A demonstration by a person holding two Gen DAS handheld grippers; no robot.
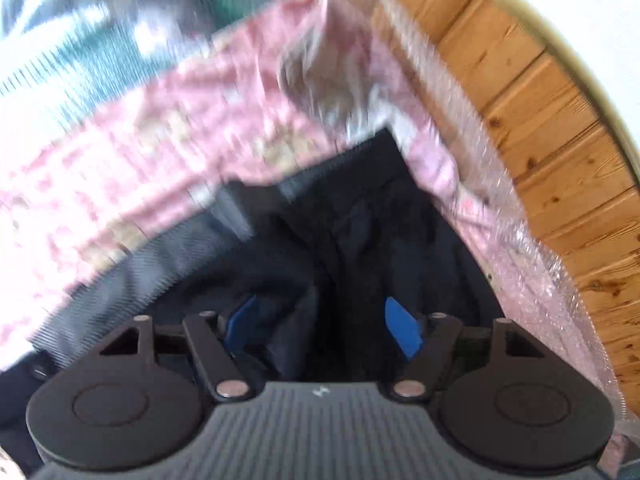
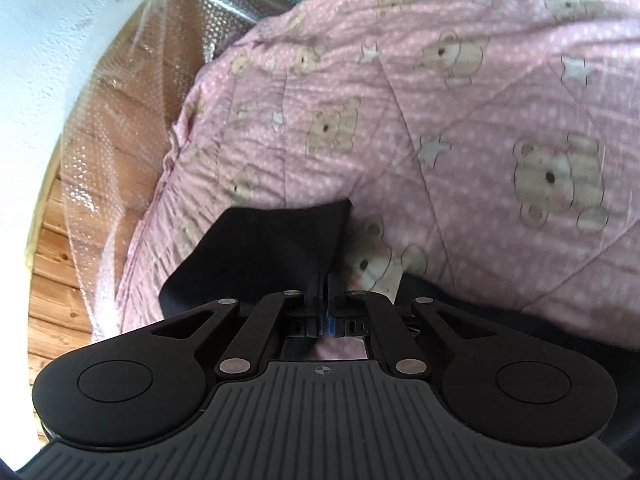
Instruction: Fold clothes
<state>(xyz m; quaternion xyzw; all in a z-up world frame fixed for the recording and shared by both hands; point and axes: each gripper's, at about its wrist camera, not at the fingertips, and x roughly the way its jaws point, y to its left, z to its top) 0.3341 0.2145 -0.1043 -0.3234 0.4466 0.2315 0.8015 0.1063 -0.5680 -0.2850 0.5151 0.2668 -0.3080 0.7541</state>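
A dark navy garment (image 1: 360,216) lies rumpled on a pink quilt (image 1: 160,152) printed with teddy bears. In the blurred left wrist view my left gripper (image 1: 322,326) hangs just over the garment. Its blue pads (image 1: 402,332) stand wide apart, with dark cloth bunched below and between them but not pinched. In the right wrist view my right gripper (image 2: 324,284) is shut on an edge of the same dark garment (image 2: 272,248). A flap of the cloth stands up in front of the fingers and to their left, over the pink quilt (image 2: 440,120).
Clear bubble wrap (image 2: 112,152) hangs down the side of the quilt. A wooden plank floor (image 1: 540,128) lies below it, bounded by a white wall (image 2: 60,40). A teal-striped cloth (image 1: 60,60) lies at the far edge of the quilt.
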